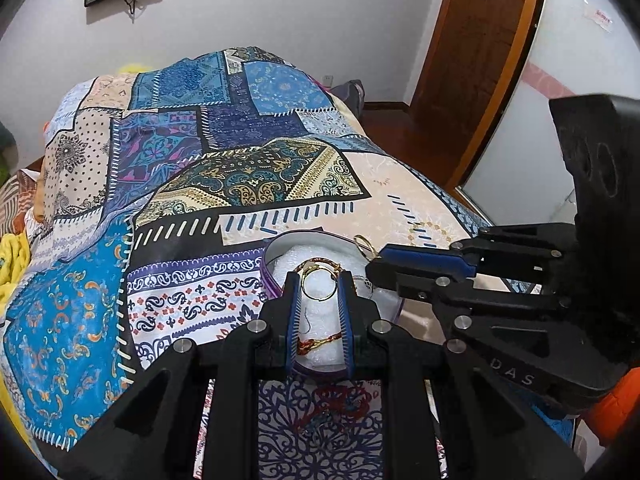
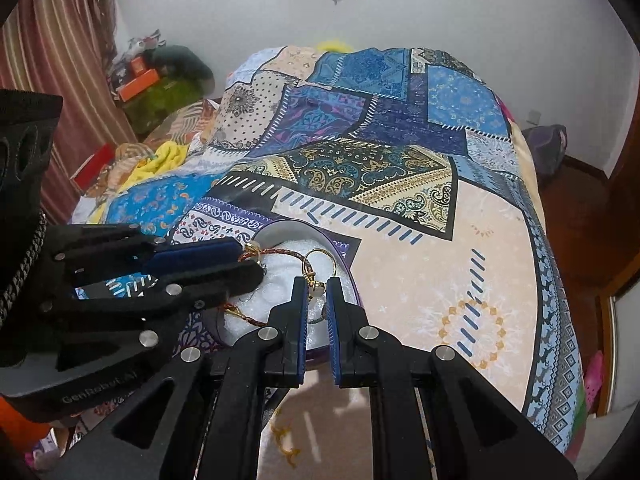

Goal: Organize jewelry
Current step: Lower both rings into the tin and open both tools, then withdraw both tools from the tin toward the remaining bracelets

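A round purple-rimmed box (image 1: 267,268) (image 2: 347,264) with white foam lining sits on the patterned bedspread. Inside lie a gold ring (image 1: 319,282) (image 2: 319,257) and a red-gold braided cord (image 1: 320,342) (image 2: 244,316). My left gripper (image 1: 319,276) hovers over the box, its jaws open around the ring without touching it. My right gripper (image 2: 318,280) is over the same box, jaws narrowly apart, with a small gold clasp (image 2: 314,285) between the fingertips. In the left wrist view the right gripper (image 1: 374,266) comes in from the right over the box rim. Another gold hoop (image 1: 362,243) lies at the box's far edge.
The bedspread (image 1: 240,184) (image 2: 460,280) covers a rounded bed. A wooden door (image 1: 476,64) and mirror stand right. Clutter, a yellow cloth (image 2: 160,160) and orange boxes (image 2: 138,80) lie left by a striped curtain.
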The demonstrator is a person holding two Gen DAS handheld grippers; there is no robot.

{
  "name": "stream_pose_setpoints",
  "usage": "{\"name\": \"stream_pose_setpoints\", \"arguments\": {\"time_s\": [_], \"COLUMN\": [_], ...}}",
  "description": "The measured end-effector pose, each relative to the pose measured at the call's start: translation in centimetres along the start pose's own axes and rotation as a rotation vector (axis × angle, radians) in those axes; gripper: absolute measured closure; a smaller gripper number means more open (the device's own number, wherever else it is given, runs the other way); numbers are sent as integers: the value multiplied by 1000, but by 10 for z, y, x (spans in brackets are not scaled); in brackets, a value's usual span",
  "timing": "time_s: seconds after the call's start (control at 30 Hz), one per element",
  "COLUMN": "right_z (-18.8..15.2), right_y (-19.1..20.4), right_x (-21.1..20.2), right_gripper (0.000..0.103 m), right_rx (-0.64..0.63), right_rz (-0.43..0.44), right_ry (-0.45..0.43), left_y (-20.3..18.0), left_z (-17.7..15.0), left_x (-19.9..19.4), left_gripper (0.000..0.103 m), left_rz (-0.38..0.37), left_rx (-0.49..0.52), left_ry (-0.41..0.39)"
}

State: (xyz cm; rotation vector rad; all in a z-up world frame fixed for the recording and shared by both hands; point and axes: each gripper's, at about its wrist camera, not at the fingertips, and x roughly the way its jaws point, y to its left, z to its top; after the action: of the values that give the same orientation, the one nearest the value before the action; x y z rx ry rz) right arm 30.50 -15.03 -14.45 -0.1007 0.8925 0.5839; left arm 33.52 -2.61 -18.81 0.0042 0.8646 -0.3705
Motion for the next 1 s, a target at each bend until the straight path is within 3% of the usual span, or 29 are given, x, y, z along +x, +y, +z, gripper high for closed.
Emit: {"name": "stream_pose_setpoints", "arguments": {"time_s": [0.53, 1.0], "right_z": [2, -1], "right_y": [9, 12], "right_x": [0, -41], "right_gripper": [94, 93], "right_rx": [-69, -28], "right_rz": [-43, -41], "right_ry": [18, -35], "left_y": [3, -3], "left_z": [2, -9], "left_x": [-23, -60], "left_gripper": [86, 85], "left_rz": [20, 71], "left_rx": [-4, 9], "left_ry": [-43, -40]}}
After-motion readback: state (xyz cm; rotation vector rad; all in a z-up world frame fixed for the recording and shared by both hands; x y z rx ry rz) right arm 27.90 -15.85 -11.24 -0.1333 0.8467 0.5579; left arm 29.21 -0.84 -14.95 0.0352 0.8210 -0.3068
